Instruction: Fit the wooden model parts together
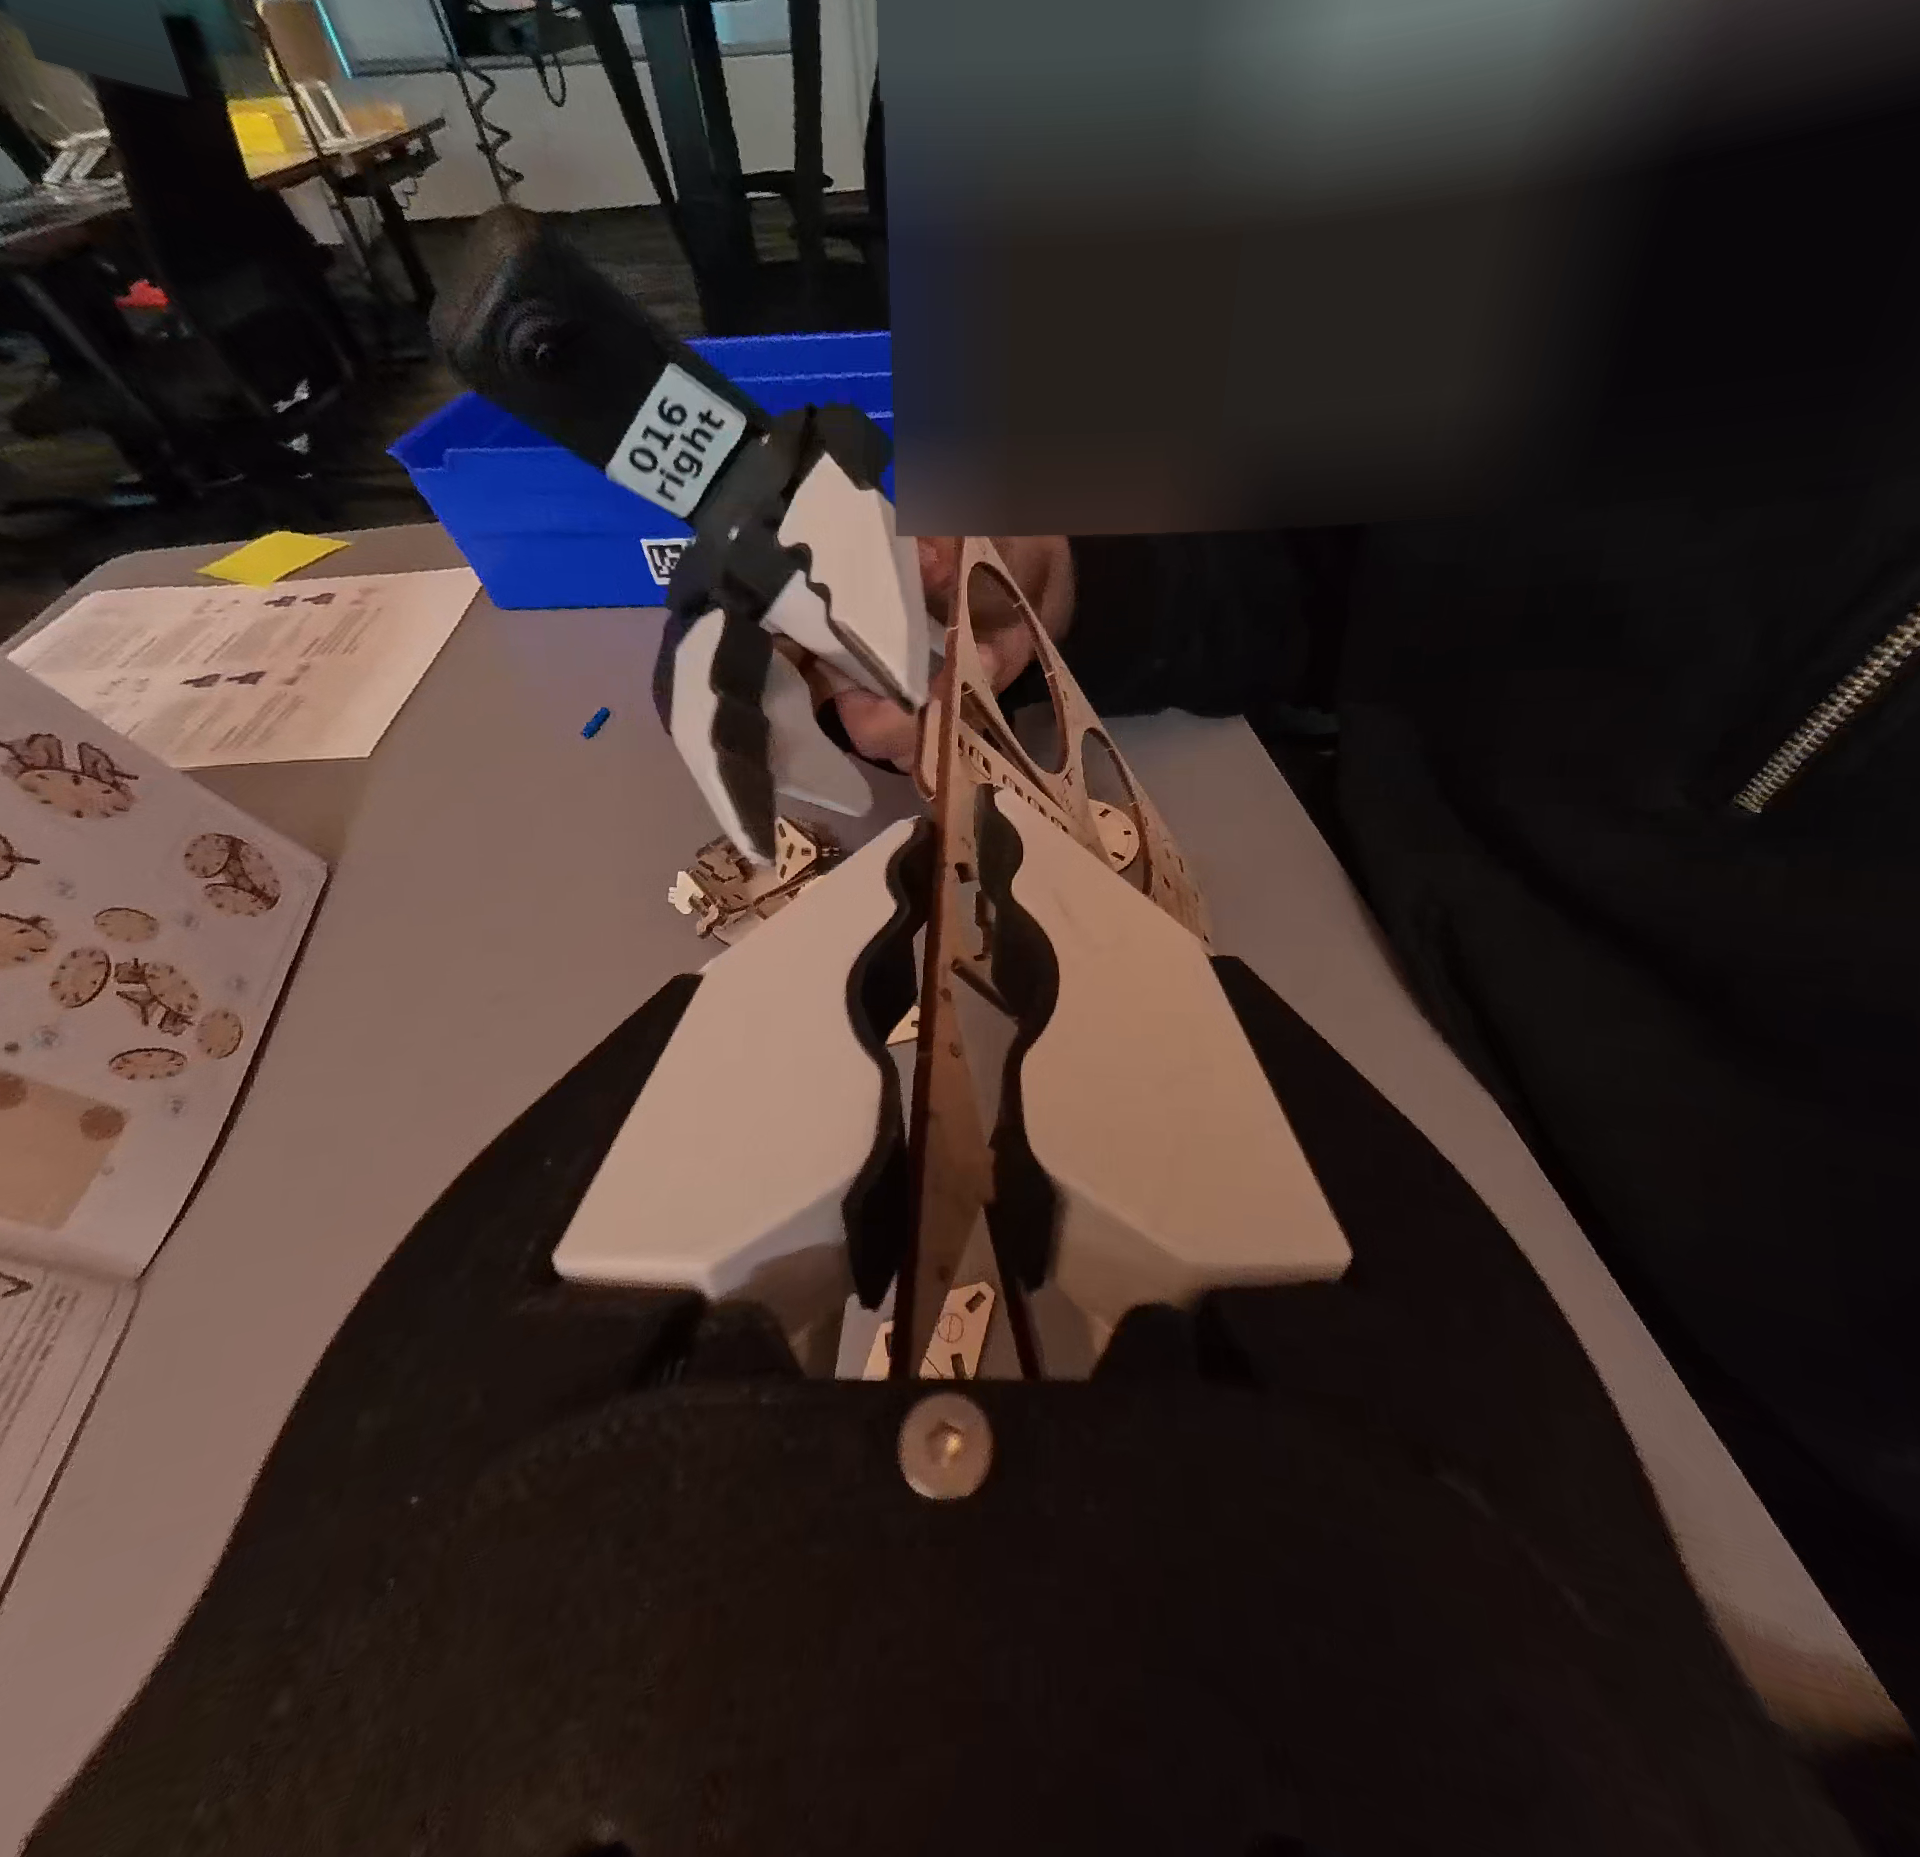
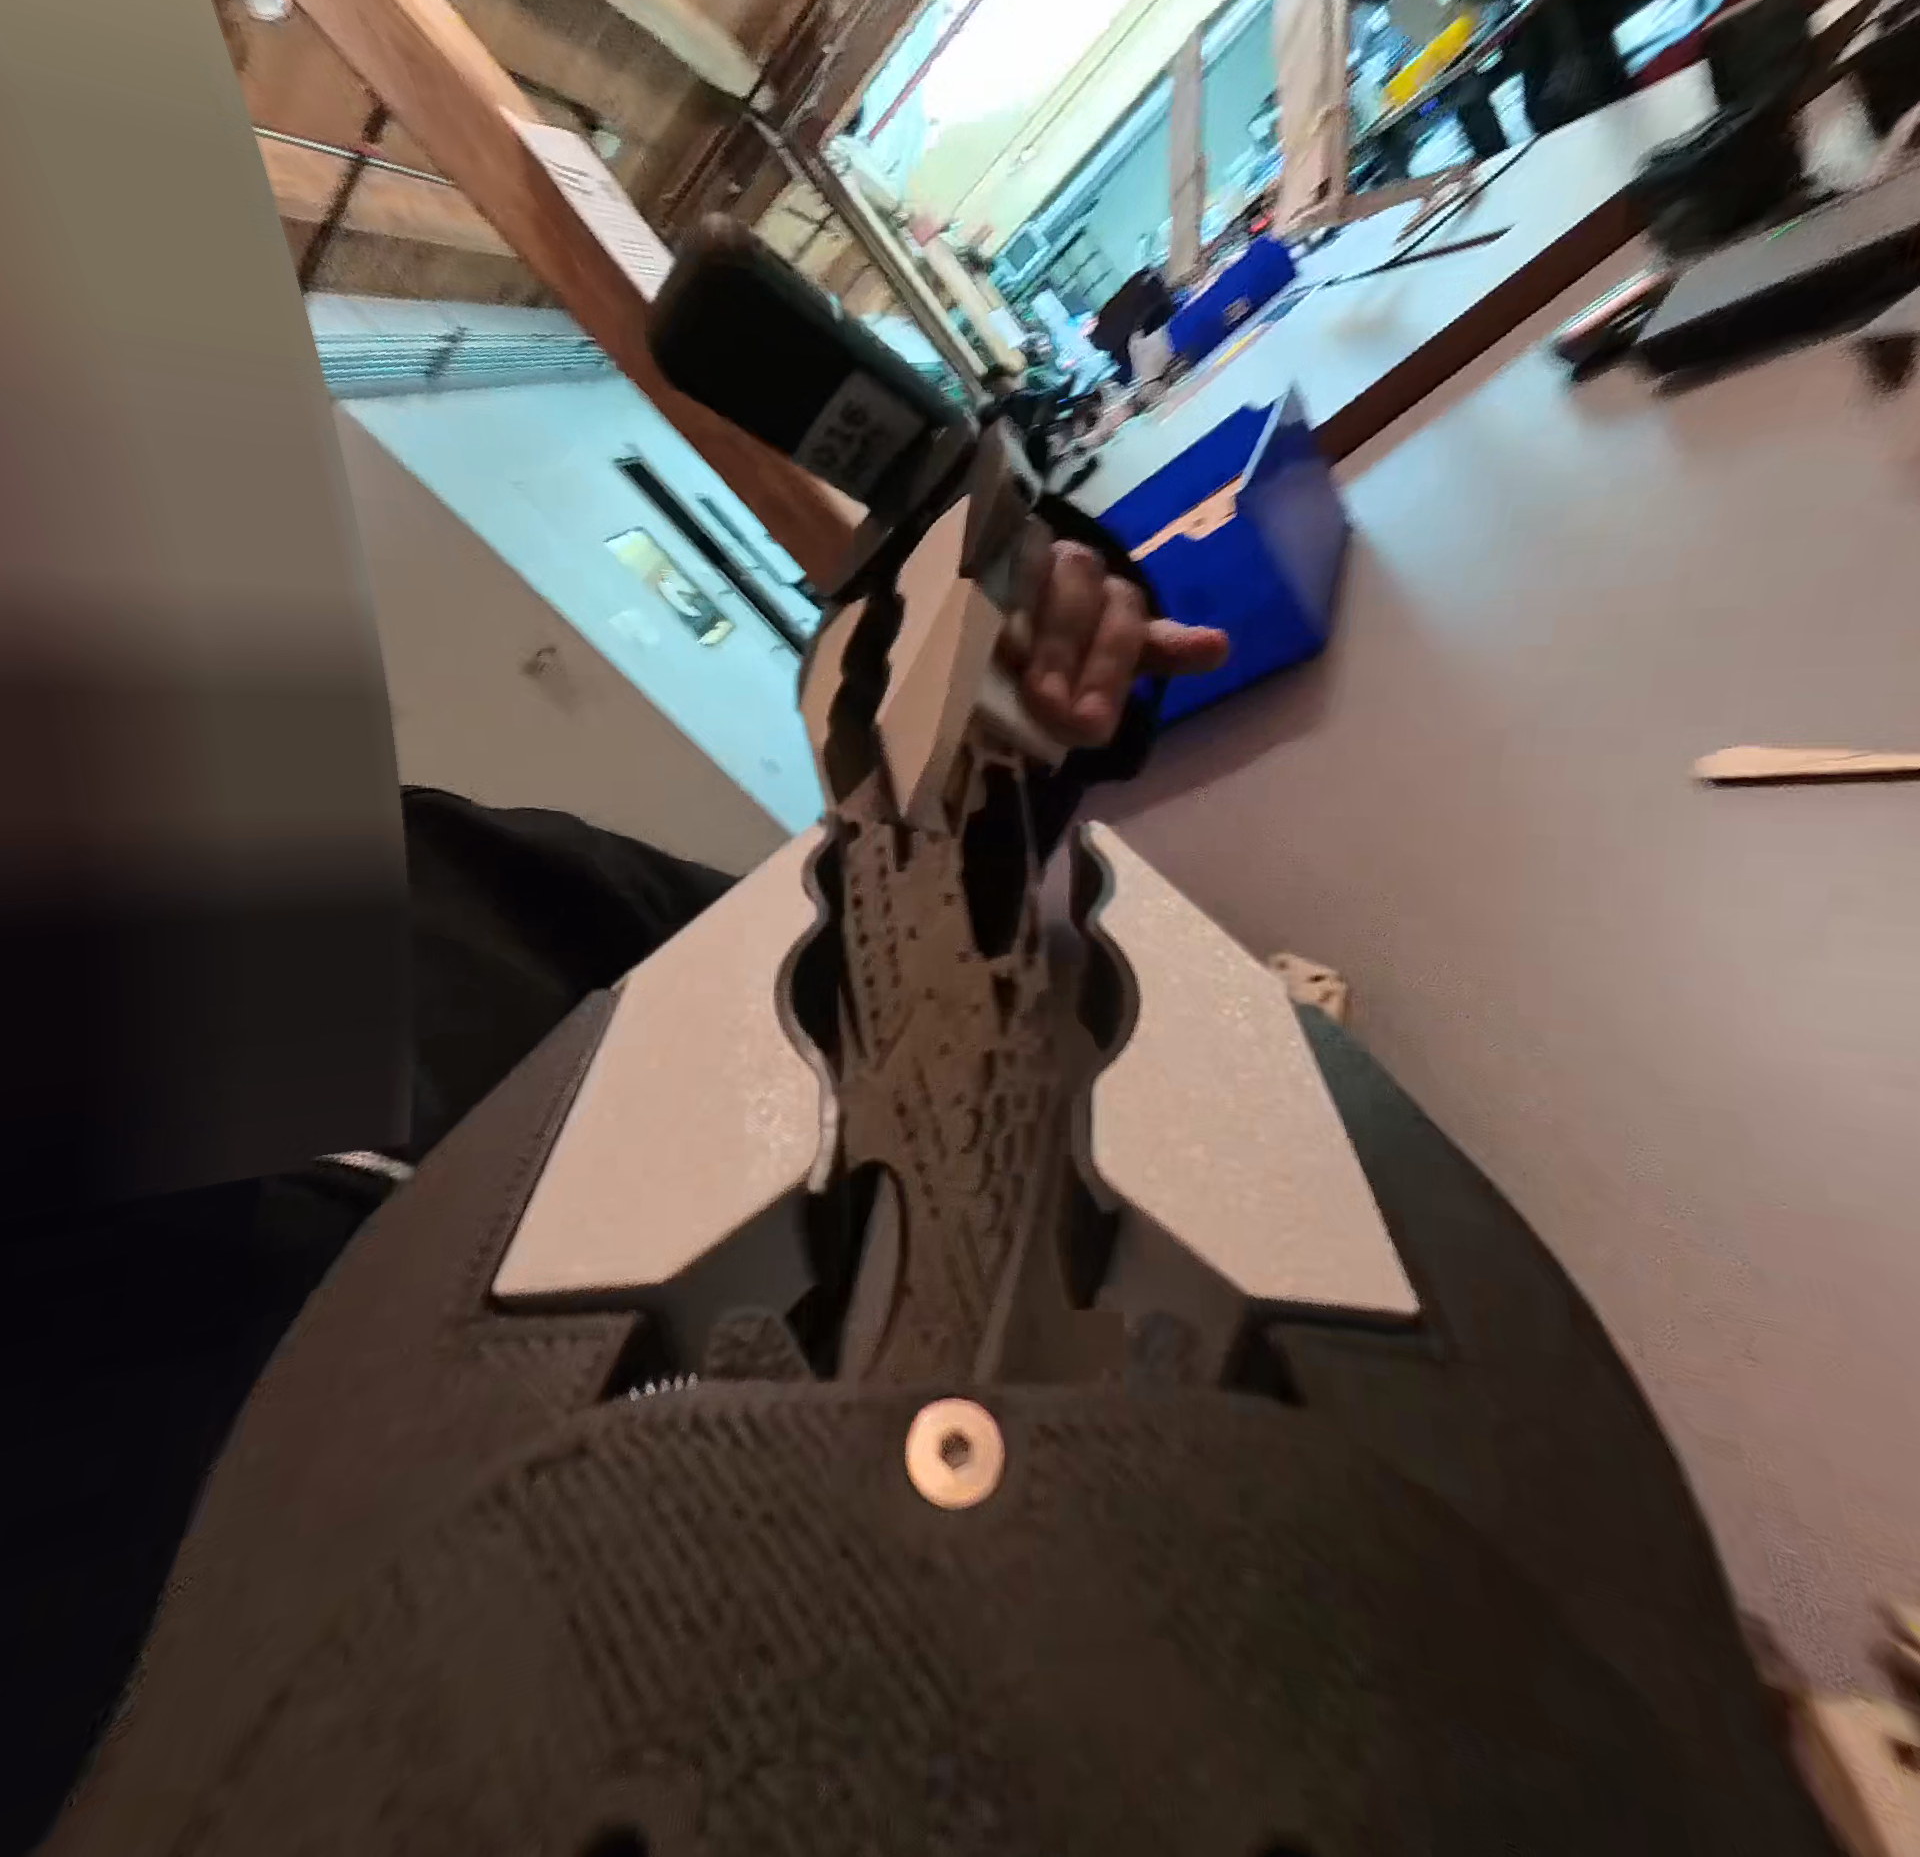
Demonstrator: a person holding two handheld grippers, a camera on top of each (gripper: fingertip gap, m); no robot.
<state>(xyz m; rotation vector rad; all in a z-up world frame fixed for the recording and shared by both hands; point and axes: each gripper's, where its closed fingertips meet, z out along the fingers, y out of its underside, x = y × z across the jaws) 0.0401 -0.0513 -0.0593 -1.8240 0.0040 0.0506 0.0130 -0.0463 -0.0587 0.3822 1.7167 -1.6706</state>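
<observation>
The wooden sheet (image 1: pixel 938 976), thin and cut through with round holes and many small part outlines, is up off the tabletop (image 1: pixel 468 976) and standing on edge. My left tool (image 1: pixel 951 831) is closed on it: the sheet runs straight down the narrow slot between the two black pads, and from the other side I can see that same tool clamped over the sheet's end, with my hand (image 2: pixel 1091 654) wrapped round the handle behind it.

My right tool (image 2: pixel 951 836) is spread wide and grips nothing. The sheet passes between its fingers, but there is clear space between the wood and the pad on each side. From the left wrist view, one of its fingers comes close to the sheet's top edge, whether touching I cannot tell, while the other points down at a small wooden model (image 1: pixel 743 888) lying on the tabletop just beside my left tool. I cannot tell whether that fingertip touches the model.

Several openings in the sheet are already empty, and other outlines are uncut or filled.

Farther out on the tabletop lie a loose blue peg (image 1: pixel 595 721), a printed page (image 1: pixel 249 664) and an open booklet (image 1: pixel 135 924) with pictures of wooden parts. A yellow note (image 1: pixel 272 556) sits near the far edge, and a blue bin (image 1: pixel 540 519) stands behind the right tool. Off to the other side, well apart from everything, lies a flat wooden stick (image 2: pixel 1808 764).
</observation>
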